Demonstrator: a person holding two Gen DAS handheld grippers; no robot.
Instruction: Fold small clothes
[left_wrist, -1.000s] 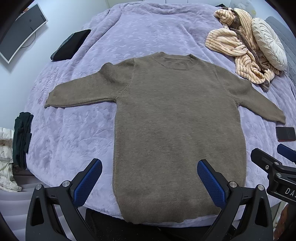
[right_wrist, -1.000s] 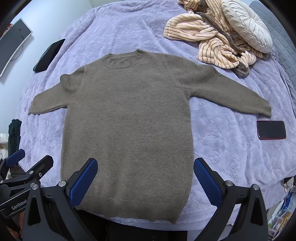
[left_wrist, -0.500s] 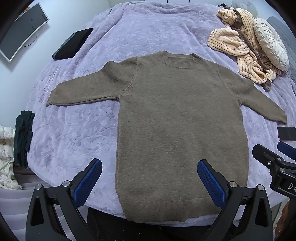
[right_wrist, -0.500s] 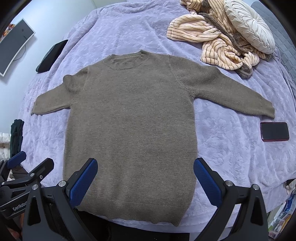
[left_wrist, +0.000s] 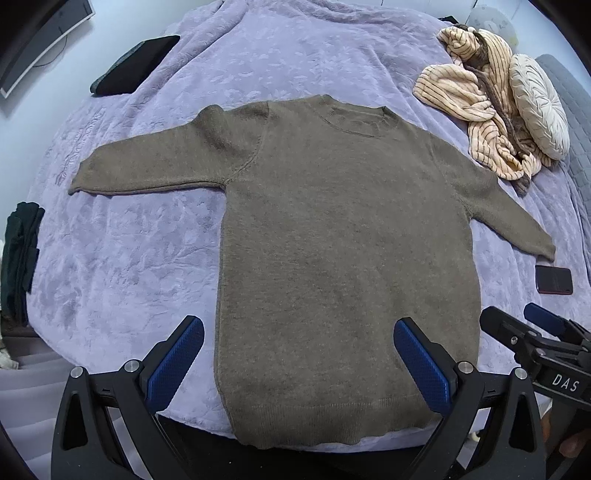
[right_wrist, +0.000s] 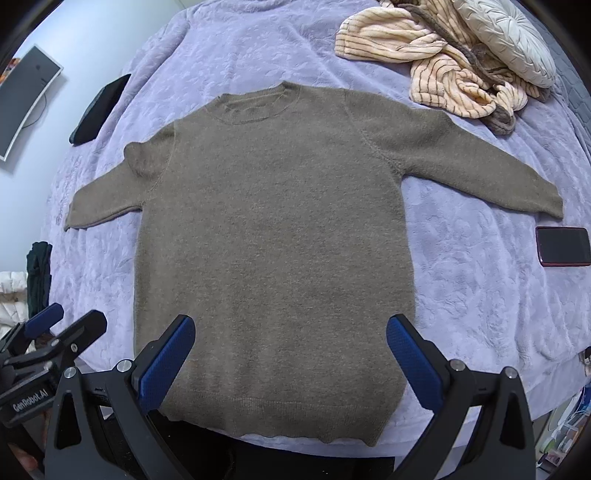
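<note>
Left wrist view: one brown sweater (left_wrist: 343, 258) lies flat on the bed (left_wrist: 129, 258), hem at the near edge, collar toward the far edge, its long axis running straight away from the left tool (left_wrist: 295, 362), whose jaws stand wide apart and empty above the hem's left corner. One sleeve reaches toward each side edge. The right tool (left_wrist: 532, 325) shows at the right.

Right wrist view: the right tool (right_wrist: 290, 354), likewise spread and holding nothing, hangs over the hem's right half. One phone (right_wrist: 563, 245), one striped garment (right_wrist: 436, 74) and one cushion (right_wrist: 506, 37) lie right of the sweater.
</note>
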